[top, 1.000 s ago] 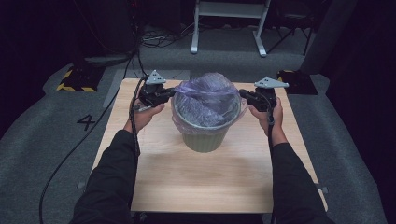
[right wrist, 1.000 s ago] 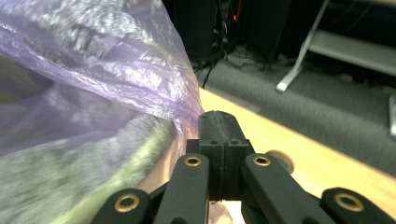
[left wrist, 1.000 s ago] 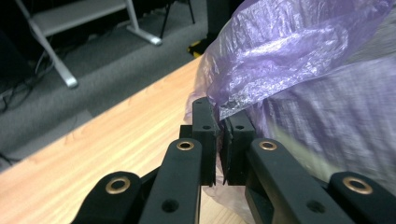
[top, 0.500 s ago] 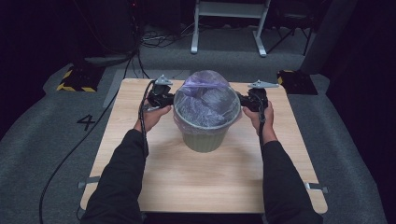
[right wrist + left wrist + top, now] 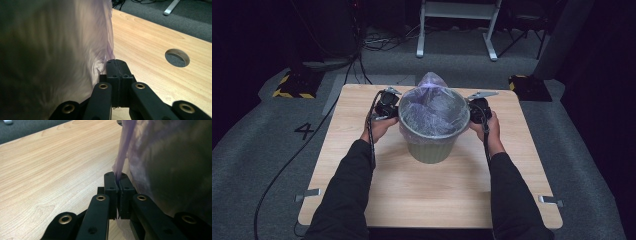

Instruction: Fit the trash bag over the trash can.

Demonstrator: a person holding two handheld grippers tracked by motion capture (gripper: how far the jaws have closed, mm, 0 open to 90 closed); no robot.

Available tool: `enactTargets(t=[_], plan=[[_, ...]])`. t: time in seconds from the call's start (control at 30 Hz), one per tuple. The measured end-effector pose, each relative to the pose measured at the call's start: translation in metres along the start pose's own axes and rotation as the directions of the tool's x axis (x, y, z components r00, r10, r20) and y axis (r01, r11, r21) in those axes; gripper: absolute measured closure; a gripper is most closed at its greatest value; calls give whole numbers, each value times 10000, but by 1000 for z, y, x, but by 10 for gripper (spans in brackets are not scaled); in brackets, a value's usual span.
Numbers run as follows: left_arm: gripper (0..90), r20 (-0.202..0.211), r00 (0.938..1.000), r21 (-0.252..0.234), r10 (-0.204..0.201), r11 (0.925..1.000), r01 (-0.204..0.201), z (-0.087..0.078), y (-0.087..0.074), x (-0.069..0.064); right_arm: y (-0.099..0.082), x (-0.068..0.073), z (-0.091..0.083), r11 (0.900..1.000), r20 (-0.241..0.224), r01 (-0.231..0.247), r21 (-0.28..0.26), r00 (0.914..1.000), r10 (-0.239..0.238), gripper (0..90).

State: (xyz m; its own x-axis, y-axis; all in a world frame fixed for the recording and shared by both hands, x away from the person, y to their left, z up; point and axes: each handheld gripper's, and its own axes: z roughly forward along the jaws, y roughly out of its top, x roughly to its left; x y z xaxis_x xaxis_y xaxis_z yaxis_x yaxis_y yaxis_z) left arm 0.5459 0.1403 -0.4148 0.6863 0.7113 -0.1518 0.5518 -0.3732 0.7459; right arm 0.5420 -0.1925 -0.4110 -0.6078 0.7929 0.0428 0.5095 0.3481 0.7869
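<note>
A grey-green ribbed bin (image 5: 432,147) stands in the middle of the wooden table (image 5: 427,200). A thin purple plastic bag (image 5: 432,112) lines it, its edge drawn over the rim, and a puff of film sticks up at the far side. At the bin's left side my left gripper (image 5: 398,111) is shut on a stretched fold of the bag (image 5: 122,157), low beside the wall. On the right my right gripper (image 5: 469,112) is shut too, with the bag's edge (image 5: 100,50) caught at its tips (image 5: 116,62).
A round hole (image 5: 177,57) is cut in the tabletop past the right gripper. Grey carpet surrounds the table, with cables, a white stand's legs (image 5: 457,30) behind and a yellow-black striped block (image 5: 292,85) at the far left.
Both hands have sunk along the bin's sides with the bag's edge. The bag's dome over the bin has flattened and the film now lies down inside the rim.
</note>
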Motion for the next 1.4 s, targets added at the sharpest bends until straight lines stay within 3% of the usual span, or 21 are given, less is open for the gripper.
enactTargets(t=[0.27,0.43,0.5,0.53,0.57,0.6,0.67,0.73,0.83,0.9,1.0,1.03,1.07,1.1,1.13,1.23,1.27,1.3,1.33,1.37,1.4], plan=[[850,96,10000,155,7,9999,-9,1,-27,0,-23,-5,-2,9997,-173,-244,71,9996,245,900],[793,-151,9993,-157,342,9993,-345,-13,-42,-1,-32,-11,-13,9979,-418,-443,-467,9982,424,878],[759,-143,9990,-438,433,9981,-439,-22,-45,-3,-35,-14,-22,9952,-497,-514,-838,9976,473,841],[702,-323,9983,-686,480,9964,-501,-31,-48,-4,-37,-16,-30,9930,-360,-426,-1102,9986,388,744],[673,-323,9983,-686,480,9964,-501,-31,-48,-4,-37,-16,-30,9930,-360,-426,-1102,9986,388,744],[638,-377,9985,-995,401,9941,-437,-43,-51,-3,-39,-19,-40,9904,-294,-461,-1302,9987,426,696],[601,-460,9980,-1144,422,9923,-473,-48,-53,-3,-40,-20,-43,9894,-303,-472,-1375,9986,434,668],[486,-587,9979,-1400,292,9895,-371,-61,-56,-2,-43,-26,-57,9875,-99,-420,-1521,9991,410,575],[436,-878,9953,-1675,417,9843,-560,-76,-62,-2,-45,-28,-64,9874,-30,-312,-1552,9995,311,546],[367,-852,9945,-1953,611,9777,-768,-88,-68,-5,-48,-29,-74,9874,78,-33,-1583,10000,46,497],[285,-654,9951,-2067,746,9746,-867,-93,-71,-10,-49,-27,-81,9861,148,194,-1651,9997,-172,436],[261,-383,9924,-2147,1166,9690,-1221,-98,-75,-19,-50,-21,-87,9825,96,633,-1749,9980,-626,389],[246,-383,9924,-2147,1166,9690,-1221,-98,-75,-19,-50,-18,-89,9806,57,840,-1773,9964,-843,359],[215,-259,9892,-2142,1441,9658,-1463,-99,-76,-27,-51,-12,-92,9761,45,1234,-1788,9922,-1246,350],[215,-203,9853,-2095,1699,9629,-1703,-100,-77,-33,-51,-12,-92,9761,45,1234,-1788,9922,-1246,350],[181,-314,9710,-1968,2371,9510,-2386,-101,-76,-53,-52,4,-96,9609,90,2140,-1756,9764,-2158,306],[169,-196,9682,-1999,2496,9478,-2484,-102,-75,-58,-53,9,-97,9564,30,2304,-1797,9723,-2337,297],[168,-135,9652,-2064,2611,9438,-2582,-102,-74,-63,-52,18,-99,9451,49,2678,-1876,9624,-2717,283],[168,-106,9621,-2089,2726,9403,-2688,-102,-72,-67,-52,18,-99,9451,49,2678,-1876,9624,-2717,283],[170,-139,9577,-2083,2875,9359,-2840,-101,-71,-71,-51,27,-100,9349,91,3011,-1879,9523,-3049,272],[170,-197,9545,-2090,2974,9324,-2948,-101,-70,-74,-51,27,-100,9349,91,3011,-1879,9523,-3049,272]])
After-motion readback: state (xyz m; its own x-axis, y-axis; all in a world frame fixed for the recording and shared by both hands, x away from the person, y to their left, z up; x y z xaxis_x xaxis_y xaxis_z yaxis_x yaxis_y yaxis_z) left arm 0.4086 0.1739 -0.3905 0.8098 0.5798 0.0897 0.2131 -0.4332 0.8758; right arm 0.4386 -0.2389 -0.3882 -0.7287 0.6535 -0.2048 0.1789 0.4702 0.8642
